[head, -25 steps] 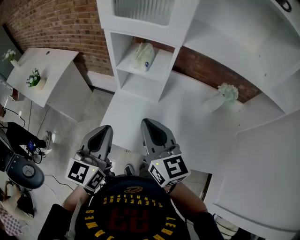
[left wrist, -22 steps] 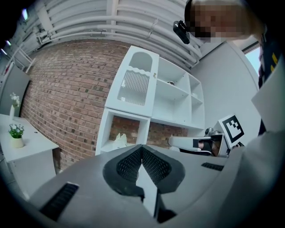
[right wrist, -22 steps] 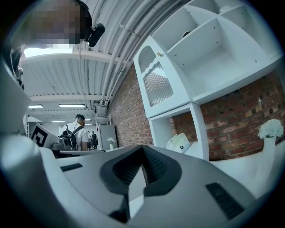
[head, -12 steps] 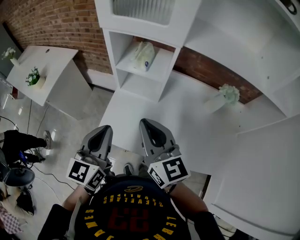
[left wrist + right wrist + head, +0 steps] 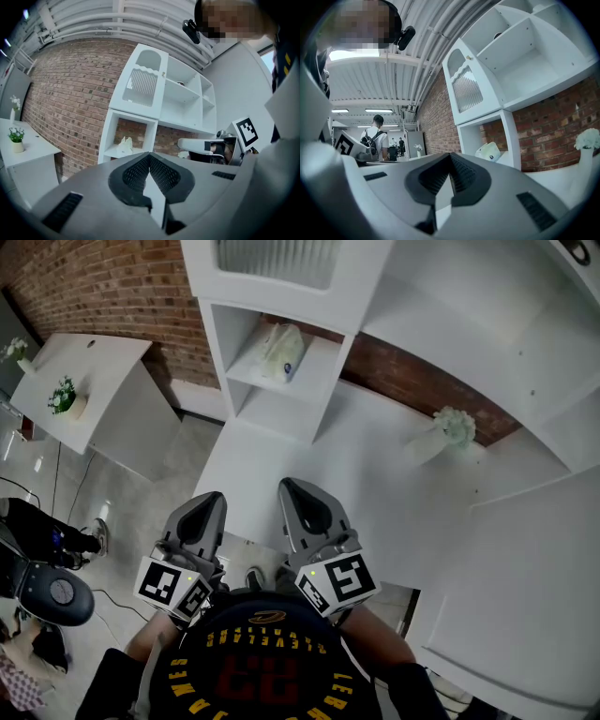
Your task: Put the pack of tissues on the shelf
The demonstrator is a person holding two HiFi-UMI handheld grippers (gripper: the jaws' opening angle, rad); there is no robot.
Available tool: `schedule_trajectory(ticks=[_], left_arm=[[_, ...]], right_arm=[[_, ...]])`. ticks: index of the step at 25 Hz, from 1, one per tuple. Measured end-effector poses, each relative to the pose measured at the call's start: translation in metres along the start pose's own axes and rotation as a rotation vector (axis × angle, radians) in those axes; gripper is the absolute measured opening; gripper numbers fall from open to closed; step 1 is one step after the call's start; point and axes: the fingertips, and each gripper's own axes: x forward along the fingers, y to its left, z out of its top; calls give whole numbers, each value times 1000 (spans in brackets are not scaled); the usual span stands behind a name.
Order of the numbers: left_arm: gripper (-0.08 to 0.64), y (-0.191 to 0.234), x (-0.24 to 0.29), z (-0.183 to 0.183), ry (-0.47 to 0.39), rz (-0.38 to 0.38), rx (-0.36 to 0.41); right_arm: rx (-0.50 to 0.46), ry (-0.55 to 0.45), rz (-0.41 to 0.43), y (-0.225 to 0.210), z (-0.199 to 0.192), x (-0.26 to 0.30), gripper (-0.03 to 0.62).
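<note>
Shelving (image 5: 330,352) in white fills the top of the head view, set against a brick wall (image 5: 112,287). The pack of tissues (image 5: 282,352) lies in its open lower compartment, above a white counter (image 5: 319,474). The left gripper (image 5: 208,499) and right gripper (image 5: 292,487) are held side by side close to the person's chest, at the near edge of that counter and well apart from the pack. A vase of white flowers (image 5: 454,427) stands on the counter to the right, and a small potted plant (image 5: 66,396) sits on a separate white table (image 5: 103,371) at the left. From here the jaw tips cannot be read clearly.

The left gripper view settles that for its own tool: the left gripper (image 5: 149,155) has its ribbed pads pressed together with nothing between them. Beyond the tips, the pack of tissues (image 5: 125,145) rests on the compartment floor. The right gripper (image 5: 201,145) shows at the side, and the potted plant (image 5: 16,137) stands at the far left.

The right gripper view shows the right gripper (image 5: 450,155) likewise closed and empty. The pack of tissues (image 5: 488,151) shows larger here, pale with a dark mark on its face. The flowers (image 5: 587,138) sit at the right edge. Only this view shows the room behind: a person with a backpack (image 5: 375,136) stands under ceiling lights.
</note>
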Motion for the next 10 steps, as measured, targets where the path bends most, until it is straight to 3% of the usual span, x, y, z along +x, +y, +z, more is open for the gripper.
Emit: schedule_trajectory(ticks=[10], left_arm=[[5,6,2,-4,6,12,9]], right_arm=[[5,5,-15,-6,-3,1,5]])
